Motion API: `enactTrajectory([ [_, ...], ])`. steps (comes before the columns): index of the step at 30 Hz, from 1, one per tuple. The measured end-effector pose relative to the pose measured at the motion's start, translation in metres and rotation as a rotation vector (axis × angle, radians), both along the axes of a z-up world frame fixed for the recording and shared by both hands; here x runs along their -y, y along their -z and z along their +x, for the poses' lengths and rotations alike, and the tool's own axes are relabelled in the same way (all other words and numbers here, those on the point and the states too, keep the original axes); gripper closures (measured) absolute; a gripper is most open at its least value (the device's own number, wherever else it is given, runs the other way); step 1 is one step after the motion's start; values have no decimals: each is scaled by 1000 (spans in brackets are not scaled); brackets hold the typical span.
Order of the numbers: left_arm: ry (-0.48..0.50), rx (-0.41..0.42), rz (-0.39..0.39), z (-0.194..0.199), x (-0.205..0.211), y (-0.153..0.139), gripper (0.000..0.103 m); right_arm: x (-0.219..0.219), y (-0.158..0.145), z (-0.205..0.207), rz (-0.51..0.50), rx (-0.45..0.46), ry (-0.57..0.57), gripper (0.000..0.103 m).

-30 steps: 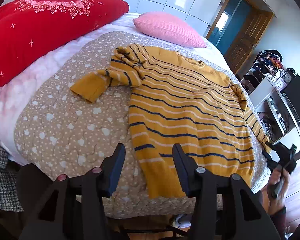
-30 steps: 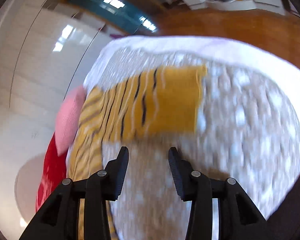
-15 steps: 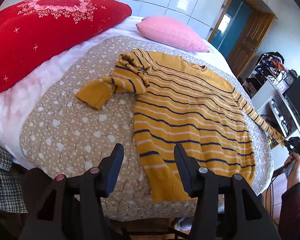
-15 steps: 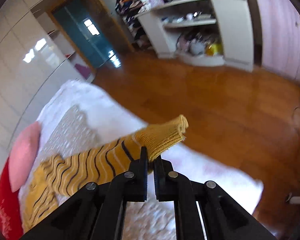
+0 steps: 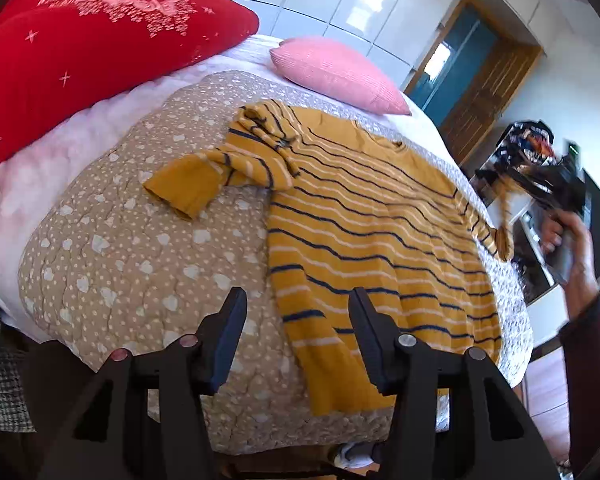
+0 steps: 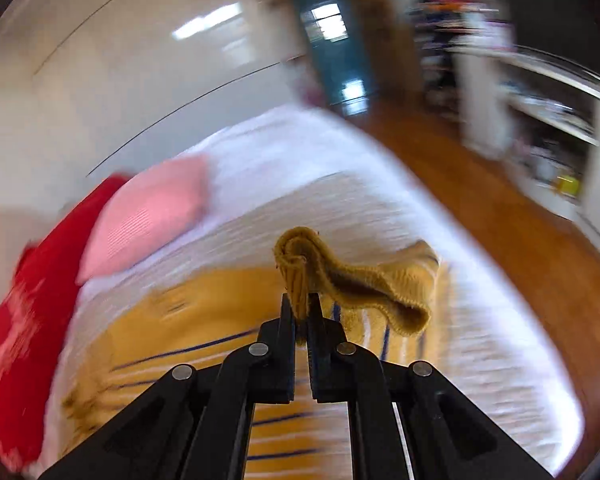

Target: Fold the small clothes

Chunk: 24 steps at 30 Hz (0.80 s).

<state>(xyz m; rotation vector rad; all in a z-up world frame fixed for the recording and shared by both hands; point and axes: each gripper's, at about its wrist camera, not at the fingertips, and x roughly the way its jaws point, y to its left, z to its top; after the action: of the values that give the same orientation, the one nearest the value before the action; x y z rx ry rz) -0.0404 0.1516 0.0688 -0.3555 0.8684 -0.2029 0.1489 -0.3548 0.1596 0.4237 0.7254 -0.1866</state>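
Note:
A mustard sweater with dark blue and white stripes (image 5: 364, 232) lies spread on the heart-patterned beige quilt (image 5: 112, 248). Its left sleeve (image 5: 204, 180) is bunched and folded across toward the quilt's left. My left gripper (image 5: 298, 320) hovers open over the near hem, nothing between its fingers. My right gripper (image 6: 301, 308) is shut on the right sleeve's plain mustard cuff (image 6: 300, 256) and holds it lifted above the bed. In the left wrist view that gripper (image 5: 556, 184) appears blurred at the far right, the sleeve (image 5: 496, 236) stretched up to it.
A red embroidered cushion (image 5: 80, 52) and a pink pillow (image 5: 336, 72) sit at the head of the bed. Right of the bed are wooden floor (image 6: 480, 208), white shelves with clutter (image 6: 540, 120) and a teal door (image 5: 456, 68). Checked fabric (image 5: 0, 360) hangs at the near left.
My right gripper shut on the right cuff at the bed's edge, then swung it up and back over the bed. The sleeve now stretches upward. My left gripper crept slightly forward.

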Motion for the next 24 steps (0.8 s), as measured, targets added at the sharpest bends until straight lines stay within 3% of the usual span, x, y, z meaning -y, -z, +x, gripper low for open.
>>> enactTrajectory([
  [6, -73, -4, -49, -3, -40, 7, 51, -175, 37, 81, 66, -58, -338, 97],
  [9, -110, -4, -81, -7, -58, 10, 49, -242, 65, 109, 19, -123, -434, 97],
  [15, -165, 2, -112, -12, -85, 15, 49, -308, 121, 132, -94, -236, -520, 97],
  [19, -188, -11, -126, -13, -96, 20, 49, -337, 128, 129, -165, -267, -600, 93],
  [21, -198, -13, -143, -15, -102, 20, 49, -351, 133, 131, -230, -292, -639, 83],
  [24, -218, -6, -137, -19, -109, 18, 45, -364, 125, 127, -188, -272, -707, 77],
])
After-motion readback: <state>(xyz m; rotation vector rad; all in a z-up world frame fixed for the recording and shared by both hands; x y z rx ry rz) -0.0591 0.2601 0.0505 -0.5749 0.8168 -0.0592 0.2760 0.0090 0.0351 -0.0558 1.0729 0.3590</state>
